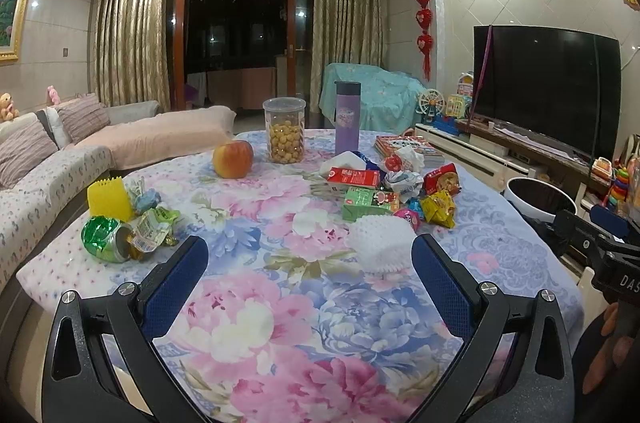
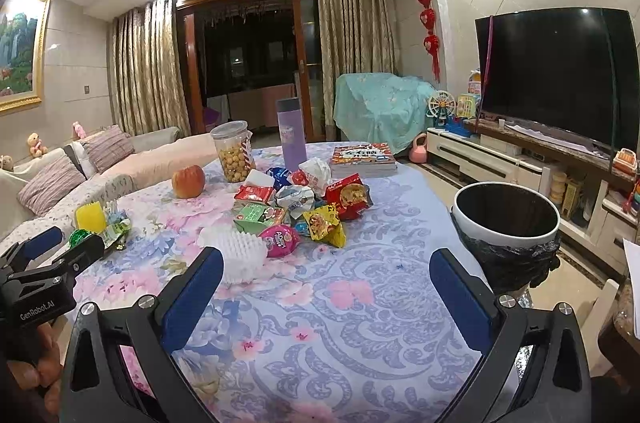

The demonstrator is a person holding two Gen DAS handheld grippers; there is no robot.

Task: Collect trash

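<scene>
Two grippers hover low over the near edge of a worktop (image 1: pixel 248 287) covered in a floral cloth, and both hold nothing. The left gripper (image 1: pixel 310 259) has its blue fingers (image 1: pixel 176 287) spread wide apart; the right gripper (image 2: pixel 326 273) is likewise spread wide.

Most of the trash lies in a cluster at the middle right of the worktop: a white foam fruit net (image 2: pixel 236 251) nearest, a pink packet (image 2: pixel 279 241) touching it, a green carton (image 2: pixel 260 217), a yellow snack bag (image 2: pixel 326 225), a red snack bag (image 2: pixel 346 197), a red carton (image 2: pixel 254 194) and crumpled white paper (image 2: pixel 296 197). A smaller heap sits at the left edge: a crushed green can (image 1: pixel 104 239), crumpled wrappers (image 1: pixel 154 223) and a yellow comb-like piece (image 1: pixel 109 199).

Farther back stand an apple (image 1: pixel 233 159), a clear jar of round snacks (image 1: pixel 284 130) and a purple bottle (image 1: pixel 347 117); a book (image 2: pixel 362 159) lies at the far right.

A white bin (image 2: pixel 506 219) with a black liner stands just off the worktop's right edge.
</scene>
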